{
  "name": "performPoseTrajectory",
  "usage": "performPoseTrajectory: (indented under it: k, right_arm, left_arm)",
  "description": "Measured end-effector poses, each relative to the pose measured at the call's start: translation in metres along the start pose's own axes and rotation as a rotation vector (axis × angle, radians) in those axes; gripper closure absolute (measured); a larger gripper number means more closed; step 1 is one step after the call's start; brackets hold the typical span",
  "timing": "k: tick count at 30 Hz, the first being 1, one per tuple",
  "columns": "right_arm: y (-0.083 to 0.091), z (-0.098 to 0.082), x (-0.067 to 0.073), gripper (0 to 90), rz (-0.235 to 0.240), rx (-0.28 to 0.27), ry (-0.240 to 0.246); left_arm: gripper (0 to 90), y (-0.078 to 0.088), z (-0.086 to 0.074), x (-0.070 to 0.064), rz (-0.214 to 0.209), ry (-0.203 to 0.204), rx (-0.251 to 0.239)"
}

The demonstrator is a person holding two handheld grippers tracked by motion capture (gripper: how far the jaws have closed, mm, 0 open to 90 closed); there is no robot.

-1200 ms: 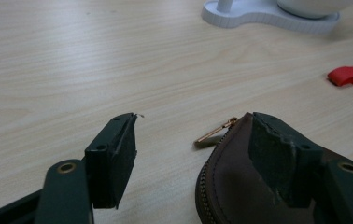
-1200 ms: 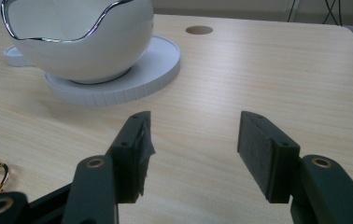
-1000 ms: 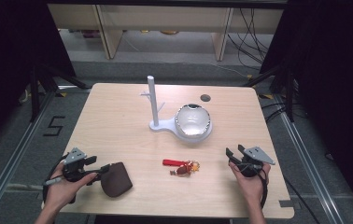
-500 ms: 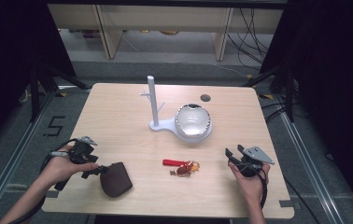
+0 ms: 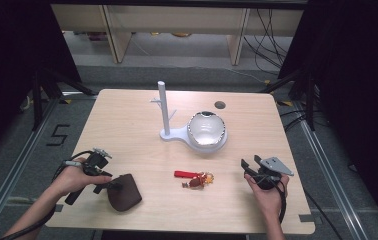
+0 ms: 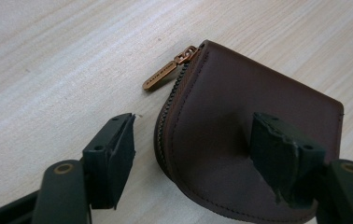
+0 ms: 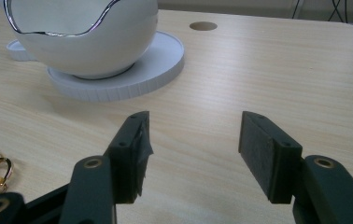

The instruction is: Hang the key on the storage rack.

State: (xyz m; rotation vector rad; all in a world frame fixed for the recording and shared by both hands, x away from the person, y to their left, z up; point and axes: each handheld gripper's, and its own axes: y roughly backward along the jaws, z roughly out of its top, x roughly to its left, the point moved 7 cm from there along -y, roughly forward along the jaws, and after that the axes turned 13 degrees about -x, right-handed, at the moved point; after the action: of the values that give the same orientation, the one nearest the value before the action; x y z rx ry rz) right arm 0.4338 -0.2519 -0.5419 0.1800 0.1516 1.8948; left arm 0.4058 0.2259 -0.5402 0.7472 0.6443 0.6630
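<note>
A black "5" point(image 5: 58, 135) is marked on the floor, at the left of the high view beside the table. The zip pull point(image 6: 167, 69) of the pouch, upper middle of the left gripper view, bears stamped lettering too small to read.

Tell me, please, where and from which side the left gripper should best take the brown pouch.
Grip the brown pouch across its rounded zipper edge, coming from the side where the left gripper is. The pouch lies flat, so this curved rim gives the open jaws something thin; one jaw is over the leather, one beside it.
</note>
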Motion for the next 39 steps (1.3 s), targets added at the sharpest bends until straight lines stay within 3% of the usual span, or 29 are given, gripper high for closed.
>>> performPoseTrajectory:
  k: [1, 3, 4, 5, 7, 11, 14, 19, 21, 27, 28, 30, 32, 34, 35, 39]
  right_arm:
    - [0.0, 0.0, 0.0, 44.4, 0.001, 0.001, -0.003]
    - [0.0, 0.0, 0.001, 44.4, -0.005, 0.005, -0.014]
    - [0.0, -0.001, 0.003, 44.4, -0.006, 0.006, -0.032]
    - [-0.001, 0.0, 0.001, 44.3, 0.009, 0.001, 0.001]
    - [-0.001, -0.001, 0.001, 44.3, 0.006, 0.003, 0.001]
    - [0.0, -0.001, 0.001, 44.1, -0.002, 0.015, 0.005]
    - [-0.001, -0.001, 0.002, 44.1, 0.008, 0.011, -0.004]
    - [-0.001, -0.001, 0.002, 43.9, 0.005, 0.011, -0.005]
    - [-0.001, -0.001, 0.001, 43.8, 0.004, 0.012, -0.006]
    - [-0.002, -0.001, 0.0, 43.4, -0.001, 0.004, 0.002]
    - [0.002, -0.002, 0.003, 43.3, -0.027, 0.032, -0.042]
    - [0.001, -0.001, 0.001, 43.3, -0.018, 0.023, -0.024]
    - [0.001, -0.001, 0.002, 43.2, -0.013, 0.021, -0.033]
    - [-0.001, -0.001, 0.002, 43.3, -0.015, 0.007, -0.037]
    - [0.001, -0.002, 0.003, 43.3, -0.017, 0.028, -0.043]
    - [-0.001, -0.001, 0.002, 43.2, -0.008, 0.004, -0.028]
  left_arm:
    - [34.1, 0.001, -0.001, 0.001, -0.005, 0.018, 0.021]
    - [35.1, -0.001, 0.0, 0.0, -0.018, 0.037, 0.002]
    - [37.1, 0.0, -0.001, 0.001, -0.032, 0.045, 0.021]
    - [41.6, 0.0, -0.001, 0.001, -0.049, 0.065, 0.024]
    - [44.0, -0.001, -0.002, 0.002, -0.067, 0.082, 0.019]
    - [48.2, 0.001, -0.002, 0.001, -0.054, 0.086, 0.032]
    - [63.8, 0.004, 0.003, 0.0, -0.017, 0.037, -0.015]
    - [70.1, 0.005, 0.002, -0.001, -0.005, 0.003, -0.015]
    - [74.6, 0.008, 0.005, 0.0, 0.001, -0.043, -0.03]
    - [81.0, 0.013, 0.011, -0.008, -0.018, -0.088, -0.061]
    - [81.7, 0.015, 0.012, -0.009, -0.017, -0.099, -0.062]
    - [82.8, 0.02, 0.016, -0.014, -0.036, -0.099, -0.091]
    - [83.9, 0.022, 0.019, -0.021, -0.043, -0.065, -0.146]
    - [84.3, 0.025, 0.019, -0.024, -0.043, -0.08, -0.146]
    - [84.3, 0.026, 0.018, -0.023, -0.033, -0.094, -0.136]
    - [84.8, 0.027, 0.019, -0.026, -0.052, -0.064, -0.166]
